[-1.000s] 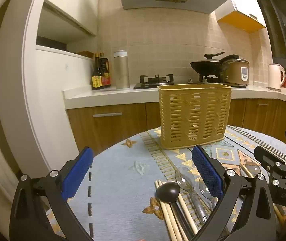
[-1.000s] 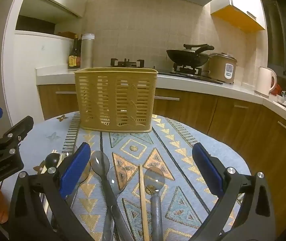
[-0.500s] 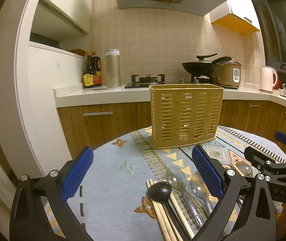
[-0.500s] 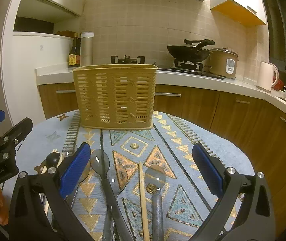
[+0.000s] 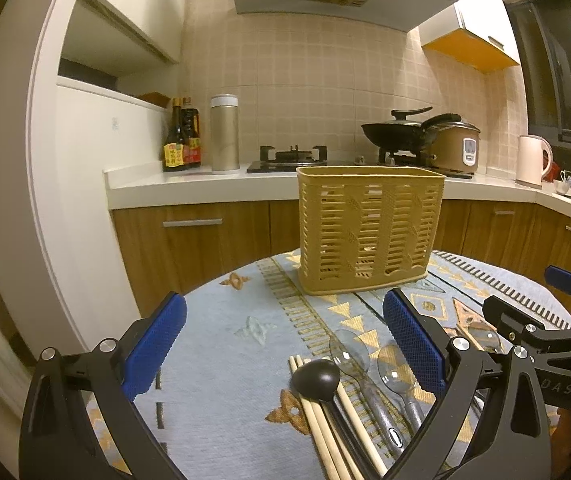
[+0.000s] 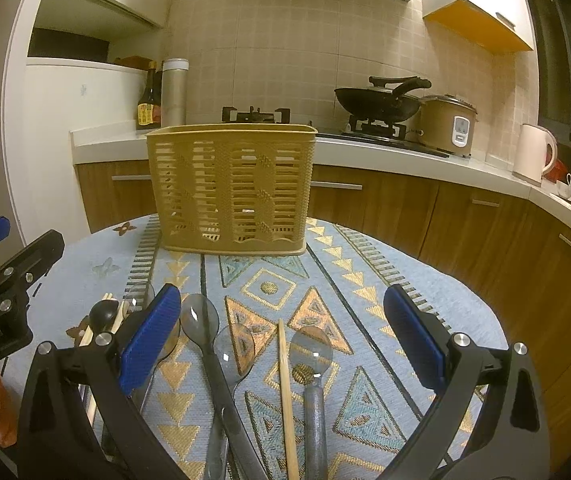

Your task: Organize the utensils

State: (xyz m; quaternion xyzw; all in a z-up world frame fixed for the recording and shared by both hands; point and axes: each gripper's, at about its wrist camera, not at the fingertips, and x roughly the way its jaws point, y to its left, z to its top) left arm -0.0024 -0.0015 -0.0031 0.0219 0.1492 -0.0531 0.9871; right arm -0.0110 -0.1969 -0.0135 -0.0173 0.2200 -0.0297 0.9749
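Observation:
A tan slotted utensil basket (image 5: 369,232) stands upright at the far side of the round table; it also shows in the right wrist view (image 6: 231,190). Near me lie a black spoon (image 5: 317,376), wooden chopsticks (image 5: 325,432) and clear spoons (image 5: 347,350). The right wrist view shows clear spoons (image 6: 199,318), one chopstick (image 6: 286,392) and a grey-handled clear spoon (image 6: 311,350). My left gripper (image 5: 285,354) is open and empty above the utensils' left side. My right gripper (image 6: 281,342) is open and empty above the spoons.
The table wears a blue patterned cloth (image 6: 365,280). Behind it a counter (image 5: 205,184) carries sauce bottles (image 5: 181,136), a steel flask (image 5: 224,134), a stove with a wok (image 5: 399,132), a rice cooker (image 5: 455,148) and a kettle (image 5: 531,160). A white wall (image 5: 65,200) stands left.
Both grippers have tilted or drawn back slightly, so the basket sits a little lower and more central in each view. Both stay open and empty; the utensils have not moved.

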